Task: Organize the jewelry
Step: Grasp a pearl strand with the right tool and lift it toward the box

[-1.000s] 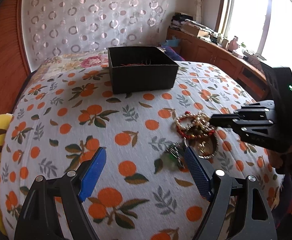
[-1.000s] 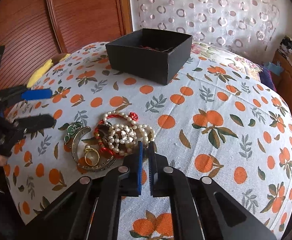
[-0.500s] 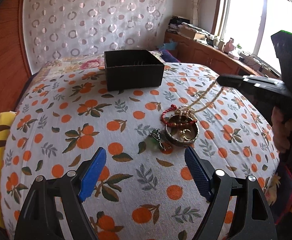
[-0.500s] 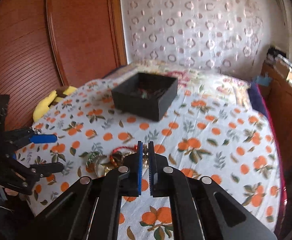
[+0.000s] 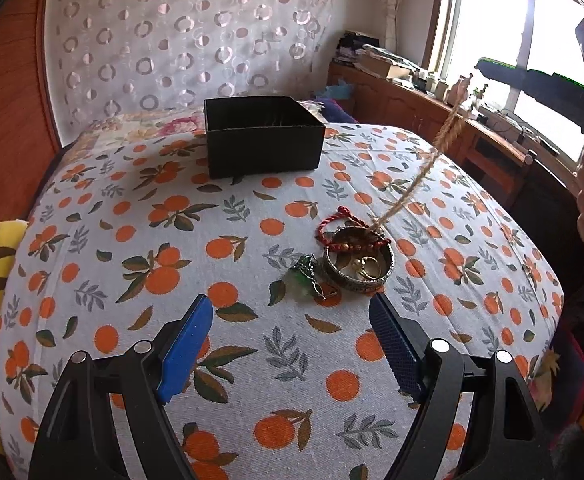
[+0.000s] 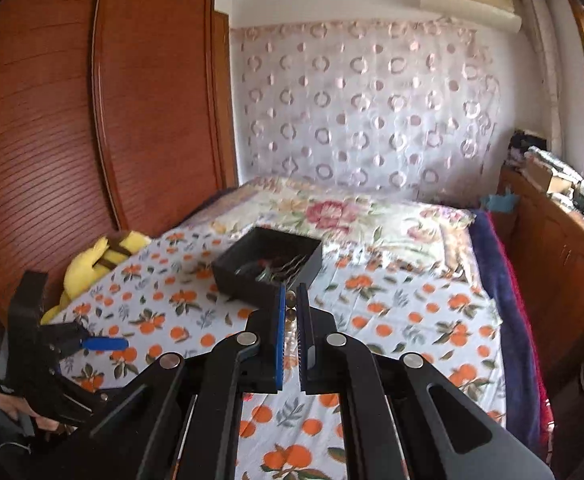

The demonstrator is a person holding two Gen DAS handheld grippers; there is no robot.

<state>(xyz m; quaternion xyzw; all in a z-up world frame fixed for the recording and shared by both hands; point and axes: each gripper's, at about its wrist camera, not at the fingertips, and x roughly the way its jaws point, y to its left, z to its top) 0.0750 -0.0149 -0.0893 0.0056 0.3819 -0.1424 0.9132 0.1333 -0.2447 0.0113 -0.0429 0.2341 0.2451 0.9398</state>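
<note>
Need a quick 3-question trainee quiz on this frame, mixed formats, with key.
1. True or false: the left gripper is shut on the metal bangle.
2. What does the right gripper hold? A) pearl necklace B) green pendant C) nothing
3. Fill in: the black box sits on the ___-print bedspread.

Key: 1 false; 2 A; 3 orange.
</note>
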